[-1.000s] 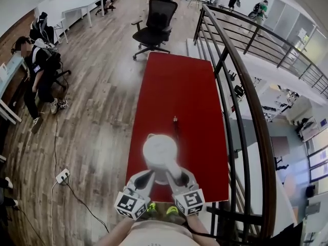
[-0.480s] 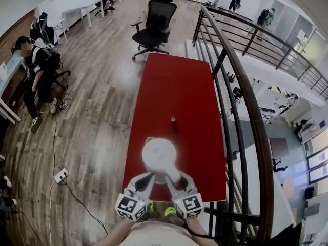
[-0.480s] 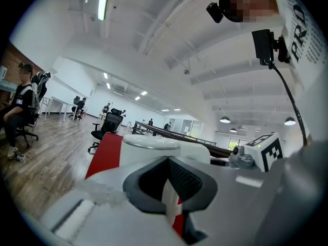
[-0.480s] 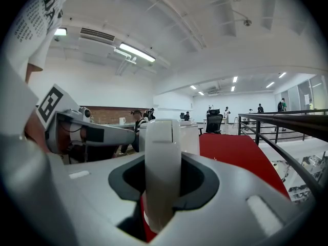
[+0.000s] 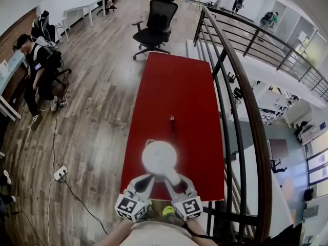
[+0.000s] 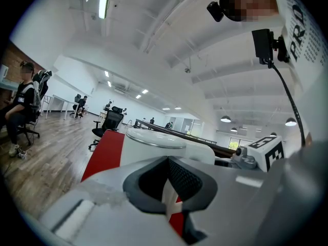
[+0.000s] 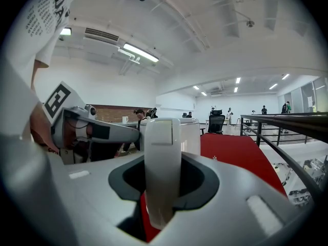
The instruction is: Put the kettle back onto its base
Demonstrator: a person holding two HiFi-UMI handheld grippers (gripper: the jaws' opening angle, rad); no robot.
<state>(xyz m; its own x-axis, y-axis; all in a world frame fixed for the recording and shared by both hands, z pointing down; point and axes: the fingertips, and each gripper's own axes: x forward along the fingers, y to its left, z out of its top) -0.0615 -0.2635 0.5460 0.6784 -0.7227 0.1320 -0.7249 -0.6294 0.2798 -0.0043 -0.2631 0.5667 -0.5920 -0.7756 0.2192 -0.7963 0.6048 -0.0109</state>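
- White kettle (image 5: 159, 157), hard and smooth, is at the red table's (image 5: 177, 91) 6 o'clock end.
- Its handle (image 7: 163, 152), toward 5 o'clock, is clamped in the right gripper (image 5: 172, 178).
- Nearly closed and empty, the left gripper (image 5: 147, 179) is beside the body.
- Probably heavy if filled; the handle looks the safest hold.

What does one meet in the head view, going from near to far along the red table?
left gripper and right gripper side by side → white kettle → thin dark cord → bare red table → black office chair
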